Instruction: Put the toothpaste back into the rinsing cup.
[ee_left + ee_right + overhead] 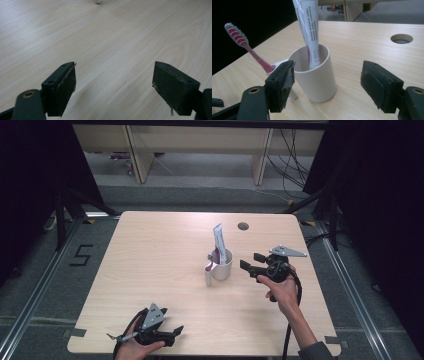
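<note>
The left gripper (170, 332) sits at the near left edge of the table (150, 255), held in the person's left hand (137, 349), with its jaws pointing toward the right. In the left gripper view the left gripper (113, 87) has its jaws spread wide apart, with nothing between them and bare wood grain below. A small white object (98, 1) shows at the top edge of that view, too cropped to identify. Toward the middle of the table, slightly right of centre, stands a white cup (222, 265), upright on the table surface. A toothpaste tube (219, 242) stands in the cup, leaning slightly to the left and rising well above the rim. A pink toothbrush (247, 46) rests in a holder fixed to the cup's side, with its bristle head up and tilted away from the cup in the right gripper view. In the high view the holder (208, 272) projects from the cup's near left side. Just to the right of the cup, the right gripper (252, 262) is held above the table by the person's right hand (282, 287), jaws pointing left at the cup. In the right gripper view the right gripper (327, 85) is fully open and holds nothing; the cup (314, 75) stands ahead of the jaws, nearer the left jaw, apart from both pads. A round cable hole (243, 226) lies in the table beyond the cup, toward the far edge.
</note>
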The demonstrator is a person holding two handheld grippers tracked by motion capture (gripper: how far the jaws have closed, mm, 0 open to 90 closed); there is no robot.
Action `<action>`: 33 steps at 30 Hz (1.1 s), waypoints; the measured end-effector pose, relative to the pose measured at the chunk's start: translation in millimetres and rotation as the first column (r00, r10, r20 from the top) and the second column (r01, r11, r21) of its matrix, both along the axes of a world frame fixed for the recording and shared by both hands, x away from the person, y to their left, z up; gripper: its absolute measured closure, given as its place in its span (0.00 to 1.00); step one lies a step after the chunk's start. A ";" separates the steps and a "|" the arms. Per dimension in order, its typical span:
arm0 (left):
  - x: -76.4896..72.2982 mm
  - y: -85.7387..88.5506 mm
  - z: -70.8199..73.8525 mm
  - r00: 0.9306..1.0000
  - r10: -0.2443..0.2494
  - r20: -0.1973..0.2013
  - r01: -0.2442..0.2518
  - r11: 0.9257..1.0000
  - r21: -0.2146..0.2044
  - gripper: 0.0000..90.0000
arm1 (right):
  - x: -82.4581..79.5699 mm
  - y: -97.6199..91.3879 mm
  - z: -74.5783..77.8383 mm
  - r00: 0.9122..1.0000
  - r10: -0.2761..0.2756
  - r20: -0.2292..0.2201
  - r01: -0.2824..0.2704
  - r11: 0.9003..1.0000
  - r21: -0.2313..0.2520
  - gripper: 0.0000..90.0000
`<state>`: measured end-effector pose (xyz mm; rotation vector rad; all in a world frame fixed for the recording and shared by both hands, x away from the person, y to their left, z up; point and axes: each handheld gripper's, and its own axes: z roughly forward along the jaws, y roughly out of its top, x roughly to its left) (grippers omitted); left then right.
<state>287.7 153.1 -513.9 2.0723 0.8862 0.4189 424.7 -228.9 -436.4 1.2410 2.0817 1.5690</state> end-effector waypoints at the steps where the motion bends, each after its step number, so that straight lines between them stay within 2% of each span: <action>1: 0.0 -0.1 -0.1 1.000 0.001 0.000 -0.001 1.000 -0.001 0.21 | -3.1 0.3 -1.2 1.000 -0.005 -0.021 0.006 1.000 0.021 0.31; 4: 0.2 0.8 0.5 1.000 -0.003 0.003 0.003 1.000 0.012 0.21 | -4.7 -3.0 -3.3 1.000 0.007 -0.009 -0.007 1.000 -0.020 0.29; 5: -0.4 0.2 0.5 1.000 -0.003 0.000 0.003 1.000 -0.004 0.21 | -6.2 -3.3 -3.2 1.000 0.003 -0.021 -0.003 1.000 -0.010 0.29; 6: -0.4 0.3 0.6 1.000 -0.001 0.002 0.001 1.000 -0.003 0.21 | -8.1 -5.1 -3.3 1.000 -0.005 -0.007 0.005 1.000 -0.007 0.29; 7: -0.3 0.7 0.9 1.000 -0.002 0.000 0.002 1.000 -0.001 0.21 | -10.4 -4.9 -3.4 1.000 0.000 -0.029 0.000 1.000 0.006 0.29; 8: -0.5 -0.9 -0.1 1.000 0.011 0.001 -0.011 1.000 -0.025 0.20 | -12.4 -4.9 -4.7 0.999 0.002 -0.033 -0.002 1.000 0.010 0.29; 9: -0.2 0.4 0.5 1.000 0.002 0.001 -0.002 1.000 -0.004 0.20 | -13.6 -6.8 -6.7 1.000 0.005 -0.022 -0.006 1.000 -0.014 0.29; 11: -0.3 0.4 0.9 1.000 -0.003 0.001 0.003 1.000 -0.004 0.20 | -19.9 -9.7 -9.1 0.999 0.002 -0.045 -0.002 1.000 -0.015 0.28; 15: -0.3 0.2 1.0 1.000 -0.004 -0.001 0.004 1.000 -0.002 0.20 | -23.5 -14.8 -11.3 0.999 -0.009 -0.046 0.008 1.000 -0.028 0.28; 16: 0.2 1.3 1.1 1.000 -0.003 0.003 0.003 1.000 0.018 0.20 | -22.4 -18.0 -13.0 1.000 -0.007 -0.014 0.007 0.999 -0.054 0.28; 17: 0.4 1.4 0.8 1.000 -0.002 0.003 0.002 1.000 0.018 0.20 | -24.2 -18.3 -12.5 0.999 -0.014 -0.042 0.012 0.999 -0.046 0.28; 18: 0.1 0.9 0.6 1.000 0.000 0.001 0.000 1.000 0.008 0.20 | -24.8 -20.0 -13.5 0.999 -0.005 -0.039 0.003 0.999 -0.047 0.28; 19: -0.3 0.5 0.8 1.000 0.002 0.001 -0.002 1.000 0.001 0.20 | -27.7 -20.4 -13.2 0.998 -0.011 -0.057 0.010 1.000 -0.025 0.27; 21: 0.2 1.1 1.2 1.000 0.002 0.005 -0.002 1.000 0.002 0.20 | -29.5 -23.4 -13.6 0.999 -0.012 -0.048 0.011 1.000 -0.029 0.27; 22: 0.1 1.3 1.5 1.000 0.002 0.005 -0.002 1.000 0.003 0.20 | -32.0 -23.5 -13.4 0.998 -0.020 -0.067 0.018 1.000 -0.018 0.27; 24: -0.2 1.3 1.5 1.000 0.005 0.002 -0.005 1.000 -0.005 0.20 | -32.2 -26.5 -14.8 0.999 -0.008 -0.031 0.007 0.999 -0.038 0.27; 25: 0.0 1.7 1.6 1.000 0.003 0.002 -0.003 1.000 -0.002 0.20 | -35.4 -26.0 -14.4 0.998 -0.012 -0.060 0.011 1.000 -0.019 0.27; 26: 0.0 1.6 1.5 1.000 0.008 0.001 -0.008 1.000 -0.004 0.20 | -34.8 -27.5 -15.1 0.999 -0.004 -0.042 0.003 0.999 -0.033 0.27; 27: 0.1 1.7 1.4 1.000 0.009 0.001 -0.009 1.000 -0.005 0.20 | -37.4 -26.7 -15.7 0.998 -0.011 -0.062 0.010 1.000 -0.019 0.27; 28: 0.1 2.1 1.4 1.000 0.011 0.002 -0.011 1.000 -0.001 0.20 | -36.3 -28.4 -16.6 0.999 -0.005 -0.034 0.004 0.999 -0.038 0.27; 29: -0.1 2.2 1.4 1.000 0.011 0.001 -0.011 1.000 -0.002 0.20 | -38.5 -26.4 -17.7 0.998 -0.013 -0.065 0.011 1.000 -0.024 0.27; 32: -0.1 2.3 1.2 1.000 0.009 0.000 -0.009 1.000 0.003 0.20 | -39.2 -28.5 -18.7 0.999 0.003 -0.043 -0.005 0.999 -0.048 0.27; 33: 0.1 2.3 1.3 1.000 0.008 0.001 -0.009 1.000 0.004 0.20 | -39.7 -28.0 -19.4 0.999 0.007 -0.050 -0.009 0.999 -0.036 0.27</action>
